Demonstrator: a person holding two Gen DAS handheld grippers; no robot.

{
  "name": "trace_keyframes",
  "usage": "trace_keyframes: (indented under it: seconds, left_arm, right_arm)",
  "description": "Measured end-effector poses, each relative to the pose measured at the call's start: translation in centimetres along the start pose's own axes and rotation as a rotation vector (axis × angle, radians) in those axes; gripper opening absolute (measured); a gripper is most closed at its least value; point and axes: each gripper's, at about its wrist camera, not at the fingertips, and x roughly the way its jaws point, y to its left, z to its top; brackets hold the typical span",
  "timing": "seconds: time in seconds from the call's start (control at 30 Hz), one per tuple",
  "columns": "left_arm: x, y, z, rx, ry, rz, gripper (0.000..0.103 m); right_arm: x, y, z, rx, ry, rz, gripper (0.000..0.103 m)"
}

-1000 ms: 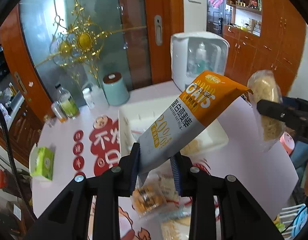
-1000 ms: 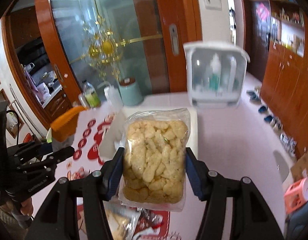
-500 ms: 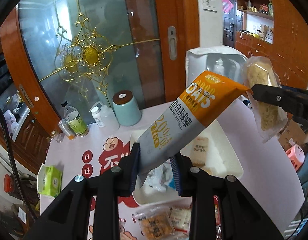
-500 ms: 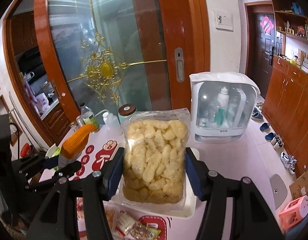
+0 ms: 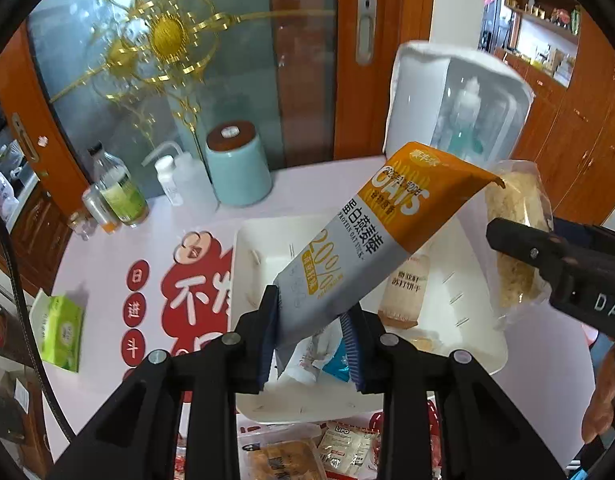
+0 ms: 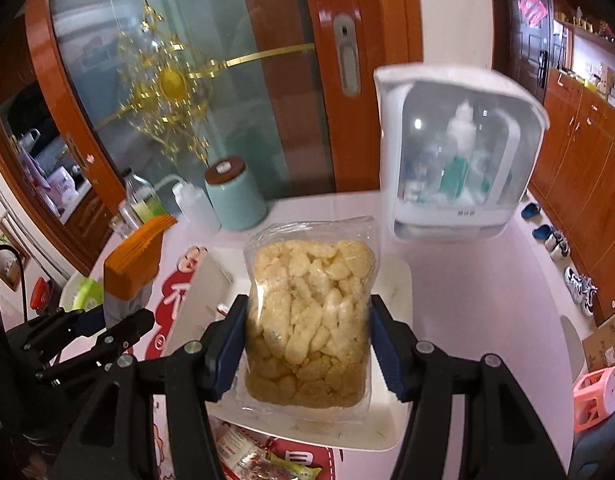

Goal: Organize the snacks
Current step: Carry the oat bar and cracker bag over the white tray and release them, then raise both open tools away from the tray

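Note:
My left gripper (image 5: 312, 330) is shut on the lower end of an orange and grey oat-bar packet (image 5: 371, 240), which slants up to the right above the white tray (image 5: 243, 264). In the tray lie a cracker pack (image 5: 403, 292) and a white and blue wrapper (image 5: 327, 354). My right gripper (image 6: 307, 344) is shut on a clear bag of pale puffed snacks (image 6: 309, 312), held upright over the same white tray (image 6: 399, 280). From the left wrist view that clear bag (image 5: 511, 236) hangs at the right. The oat-bar packet (image 6: 135, 256) shows at the left in the right wrist view.
Behind the tray stand a teal canister (image 5: 237, 164), a squeeze bottle (image 5: 183, 176), a glass bottle (image 5: 117, 188) and a white cabinet box (image 5: 455, 104). A green tissue pack (image 5: 59, 330) lies left. More snack packs (image 5: 303, 454) lie in front of the tray.
Both grippers have moved forward and down with their packets, so the tray and the items behind it now look closer. Neither grip has changed.

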Motion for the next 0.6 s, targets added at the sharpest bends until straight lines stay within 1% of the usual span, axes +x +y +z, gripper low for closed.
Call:
trace_keyframes:
  seconds: [0.13,0.17,0.2,0.23,0.27,0.33,0.4,0.47,0.6]
  left_arm:
    - [2.9,-0.8,0.1,0.004,0.039,0.015,0.03]
    - [3.9,-1.0,0.2,0.004,0.053,0.012,0.041]
    - [5.0,-1.2,0.2,0.007,0.078,0.009,0.07]
    - [5.8,-1.2,0.2,0.009,0.094,0.013,0.084]
    - [6.7,-1.4,0.0,0.007,0.103,0.026,0.095]
    - [7.8,-1.7,-0.3,0.021,0.11,0.034,0.095]
    - [8.8,-1.9,-0.6,0.034,0.141,0.036,0.095]
    - [9.5,-2.2,-1.1,0.039,0.159,0.037,0.095]
    - [9.7,-2.4,-1.5,0.053,0.16,0.029,0.095]
  right_arm:
    - [2.9,-0.7,-0.5,0.012,0.047,-0.008,0.059]
    - [3.8,-0.9,-0.5,0.021,0.059,-0.005,0.059]
    - [4.7,-1.1,-0.5,0.03,0.071,-0.001,0.059]
    - [5.5,-1.2,-0.6,0.037,0.082,0.001,0.059]
    - [6.7,-1.4,-0.7,0.047,0.108,-0.003,0.06]
    - [8.6,-1.7,-1.0,0.062,0.156,-0.016,0.064]
    - [9.7,-1.8,-1.4,0.07,0.167,-0.011,0.079]
    - [10.2,-1.7,-1.9,0.068,0.168,0.004,0.084]
    - [10.7,-1.7,-2.1,0.076,0.179,0.003,0.086]
